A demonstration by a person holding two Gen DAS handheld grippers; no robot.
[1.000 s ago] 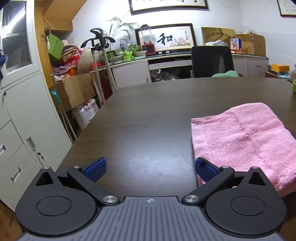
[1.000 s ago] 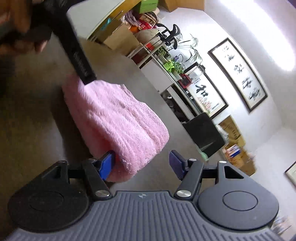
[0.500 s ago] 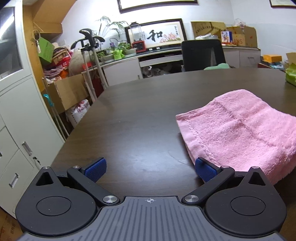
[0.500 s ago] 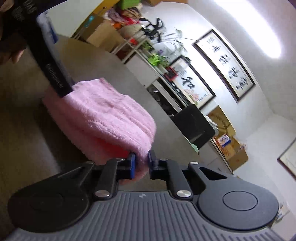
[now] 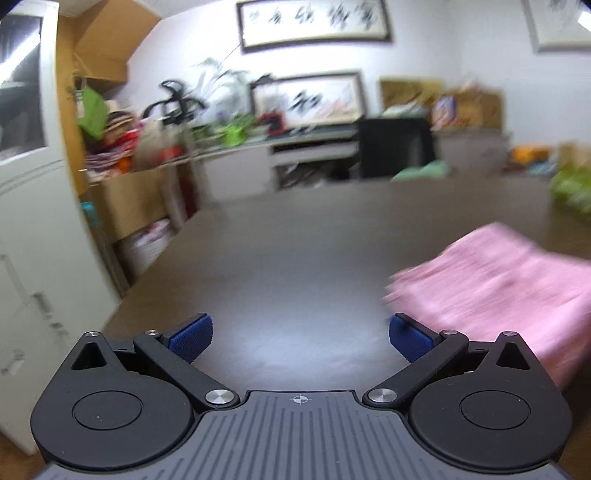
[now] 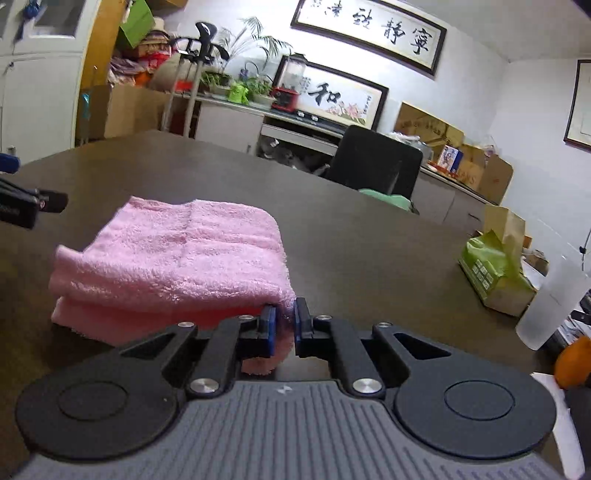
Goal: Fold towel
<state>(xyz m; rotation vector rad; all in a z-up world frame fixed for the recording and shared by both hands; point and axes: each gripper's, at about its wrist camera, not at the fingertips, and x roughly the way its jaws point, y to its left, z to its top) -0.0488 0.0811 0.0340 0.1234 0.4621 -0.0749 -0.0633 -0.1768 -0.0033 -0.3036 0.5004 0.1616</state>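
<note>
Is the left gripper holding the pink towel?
No, the left gripper stands wide open over the bare table, with the pink towel beside it.

The whole left wrist view is smeared by motion blur: the wall pictures (image 5: 314,24) and the shelf clutter (image 5: 110,147) cannot be read. The pink towel (image 5: 498,284) there runs off the right edge, its folds indistinct. In the right wrist view the towel's near corner is hidden between the right gripper (image 6: 284,325) pads, and a black device (image 6: 26,206) is cut off at the left edge.
</note>
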